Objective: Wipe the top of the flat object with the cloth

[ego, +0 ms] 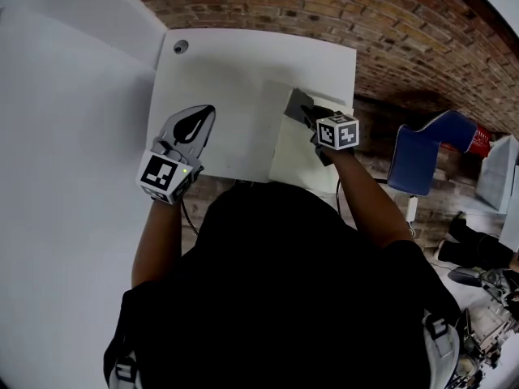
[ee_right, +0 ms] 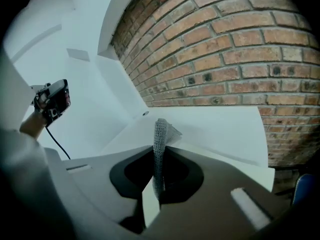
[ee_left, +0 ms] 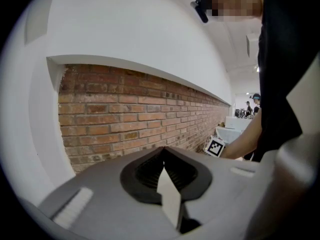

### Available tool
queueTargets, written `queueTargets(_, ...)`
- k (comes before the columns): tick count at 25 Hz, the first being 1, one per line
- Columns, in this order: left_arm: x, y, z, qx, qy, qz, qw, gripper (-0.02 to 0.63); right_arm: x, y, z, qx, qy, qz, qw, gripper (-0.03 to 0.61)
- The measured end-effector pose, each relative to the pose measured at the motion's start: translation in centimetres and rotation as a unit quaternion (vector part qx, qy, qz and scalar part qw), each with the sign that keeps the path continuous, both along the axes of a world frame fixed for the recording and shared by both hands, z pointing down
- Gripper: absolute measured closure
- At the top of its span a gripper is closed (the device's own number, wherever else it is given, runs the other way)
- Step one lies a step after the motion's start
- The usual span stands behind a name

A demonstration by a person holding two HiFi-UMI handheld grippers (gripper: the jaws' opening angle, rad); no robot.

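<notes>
Cloth [ee_right: 160, 134] is the thing to watch here: a grey knitted fold of it stands pinched between the fingers of the right gripper [ego: 308, 118], which are clamped tight on it with only a narrow strip showing beyond the tips. In the head view it sits at about three o'clock from the middle of the white counter [ego: 219, 63], over the pale flat object [ego: 298, 167] that lies along the counter's right side, against the brick wall [ego: 389, 31] at twelve o'clock. I cannot tell whether the cloth actually touches that surface yet.

The left gripper [ego: 206, 113] hangs at nine o'clock of the right one, over bare counter, its fingers pressed together on nothing.

Judging from this, wiping is about to begin or is barely under way, and several things could spoil it:

- The flat object is not pinned by anything, so a firm stroke could drag it across the smooth counter, or toward the edge at three o'clock.
- The grip is on a thin fold, so friction during a stroke might tug the cloth free.
- With so little cloth past the fingers, the hard tips may scrape the surface, and each pass would clean only a thin band.
</notes>
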State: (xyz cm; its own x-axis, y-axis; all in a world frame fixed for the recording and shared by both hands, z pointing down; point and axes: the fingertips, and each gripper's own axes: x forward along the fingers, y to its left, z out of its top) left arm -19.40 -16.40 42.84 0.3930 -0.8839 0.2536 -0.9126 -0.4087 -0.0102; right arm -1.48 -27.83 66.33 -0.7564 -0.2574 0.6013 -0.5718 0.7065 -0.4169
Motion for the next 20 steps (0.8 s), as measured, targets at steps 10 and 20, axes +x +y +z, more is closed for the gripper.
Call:
queueTargets(10, -1.3, 0.5, 1.0, -0.022, -0.011, -0.018, 0.9995, 0.612, -1.1, 0.7, 4.7, -0.049, 0.019, -0.011, 0.999, 0.569)
queueTargets(20, -1.6, 1.8, 1.8, -0.033, -0.008, -0.025, 0.9991, 0.612, 0.0, 1.5, 7.5, -0.069, 0.040, -0.009, 0.997, 0.569)
